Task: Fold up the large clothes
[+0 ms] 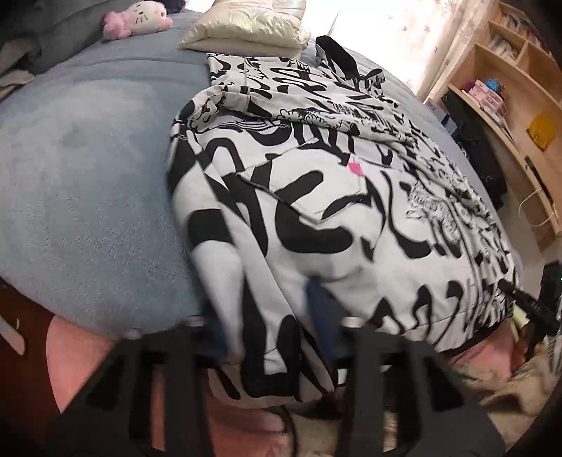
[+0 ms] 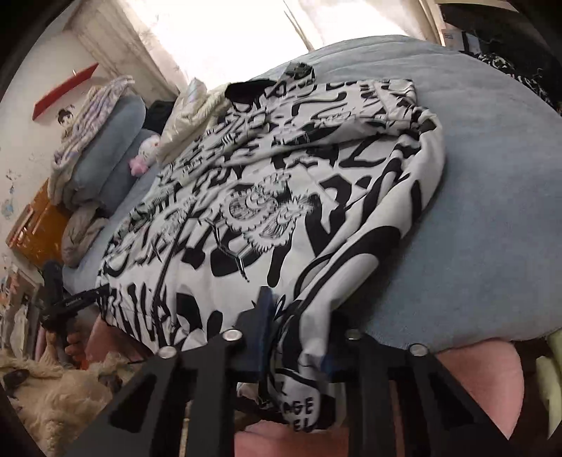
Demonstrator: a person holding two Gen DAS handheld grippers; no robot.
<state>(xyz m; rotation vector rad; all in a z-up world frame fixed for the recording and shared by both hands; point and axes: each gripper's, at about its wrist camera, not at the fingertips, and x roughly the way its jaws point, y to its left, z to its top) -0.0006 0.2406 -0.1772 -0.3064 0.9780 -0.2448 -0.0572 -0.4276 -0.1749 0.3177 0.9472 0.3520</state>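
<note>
1. I've got the left gripper [image 1: 274,327] clamped on the near hem of the black-and-white graffiti-print hoodie [image 1: 333,197]; cloth is bunched between the blue pads at six o'clock in the left wrist view.
2. The right gripper [image 2: 298,337] is pinched on the other near corner [image 2: 302,351], fabric drooping below the fingers at six o'clock in the right wrist view.
3. The hoodie lies spread on the bed, its far end toward twelve o'clock, its sleeves already laid across the body.
4. My read: this is the bottom-to-top fold. To do it well I should lift both corners together, keep the hem taut between them, and carry it level toward twelve o'clock so the edge lands square.
5. The risk I see is thick cloth slipping from one pinch, skewing the fold.
6. The surface is a blue fleece blanket [image 1: 87,168], soft and grippy, so dragging would wrinkle the layer below; better to lift clear.
7. Around the room: a cream pillow [image 1: 246,28] at twelve o'clock, a white-and-pink plush toy [image 1: 140,17] at eleven, a wooden shelf unit [image 1: 509,88] at two, all in the left wrist view.
</note>
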